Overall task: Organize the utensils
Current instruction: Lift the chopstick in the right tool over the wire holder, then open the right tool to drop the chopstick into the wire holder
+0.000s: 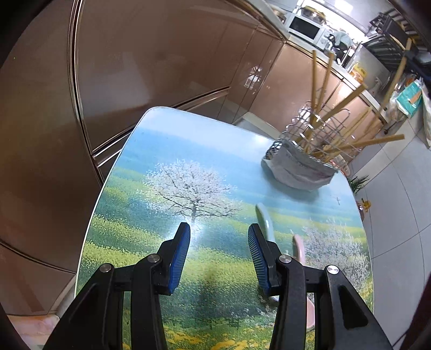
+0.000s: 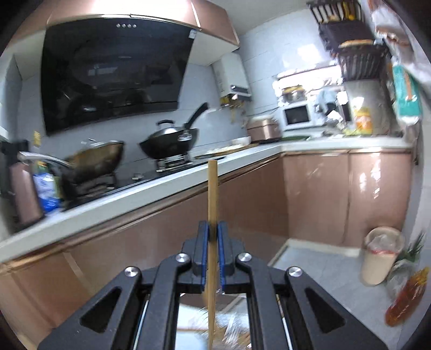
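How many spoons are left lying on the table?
2. A pale blue spoon lies just behind the left claw's right finger; a pink spoon lies just right of it. Both are partly hidden by the claw, so others may be covered.

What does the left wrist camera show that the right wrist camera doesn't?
Only the left wrist view shows the open left hand-held gripper over the painted table, the wire rack stuffed with chopsticks, and two spoons, one pale blue and one pink, lying near its right finger.

Only the right wrist view shows the right hand-held gripper shut on a single chopstick, plus the stove with two woks.

Both show the microwave and the brown cabinets.
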`<state>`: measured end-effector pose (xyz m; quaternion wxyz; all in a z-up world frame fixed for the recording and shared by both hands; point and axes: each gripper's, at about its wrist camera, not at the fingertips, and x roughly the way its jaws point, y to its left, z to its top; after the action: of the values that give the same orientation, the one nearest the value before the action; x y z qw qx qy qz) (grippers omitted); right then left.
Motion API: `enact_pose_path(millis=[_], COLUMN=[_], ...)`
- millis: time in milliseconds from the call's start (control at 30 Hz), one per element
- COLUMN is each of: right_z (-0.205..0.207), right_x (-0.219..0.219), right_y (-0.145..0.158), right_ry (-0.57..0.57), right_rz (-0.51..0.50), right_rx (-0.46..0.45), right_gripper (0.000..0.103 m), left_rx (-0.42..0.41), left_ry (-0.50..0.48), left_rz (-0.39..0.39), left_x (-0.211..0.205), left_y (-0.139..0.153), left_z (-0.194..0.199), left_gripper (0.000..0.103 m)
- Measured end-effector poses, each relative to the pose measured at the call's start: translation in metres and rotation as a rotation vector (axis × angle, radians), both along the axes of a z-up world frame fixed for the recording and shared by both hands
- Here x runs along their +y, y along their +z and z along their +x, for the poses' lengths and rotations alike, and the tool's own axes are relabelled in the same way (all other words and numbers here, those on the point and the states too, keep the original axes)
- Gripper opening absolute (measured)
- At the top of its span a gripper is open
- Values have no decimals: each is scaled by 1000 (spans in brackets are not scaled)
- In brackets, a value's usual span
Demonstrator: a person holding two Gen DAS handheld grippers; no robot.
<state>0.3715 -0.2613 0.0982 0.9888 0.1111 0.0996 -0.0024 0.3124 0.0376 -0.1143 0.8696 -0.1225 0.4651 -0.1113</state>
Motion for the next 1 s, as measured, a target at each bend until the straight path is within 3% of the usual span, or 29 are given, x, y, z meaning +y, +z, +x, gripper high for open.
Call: enact_pose_path(millis=[167,367,667,867,1000], right_z=[32,31,-3,-44,-81], right_x=[-6,-6,-12,-18,-18], right_y=[-45,-82,-90,-80,-74], right_ry=[-70,-76,-68,-62,-57], right_rz=[-2,12,28,44,28], right_rx=[33,52,63,59,59], right_gripper=[6,7,8,25,30], left_rx=[16,37,19,-12,-27], left_ry=[12,19,13,13,10], left_rz=[1,-4,-19,-25,-29], left_x=[7,9,3,0,-2], left_y=[-9,-19,-7,11,21], left_z=[8,13,1,-15,-29], left_gripper=[44,44,44,44,44])
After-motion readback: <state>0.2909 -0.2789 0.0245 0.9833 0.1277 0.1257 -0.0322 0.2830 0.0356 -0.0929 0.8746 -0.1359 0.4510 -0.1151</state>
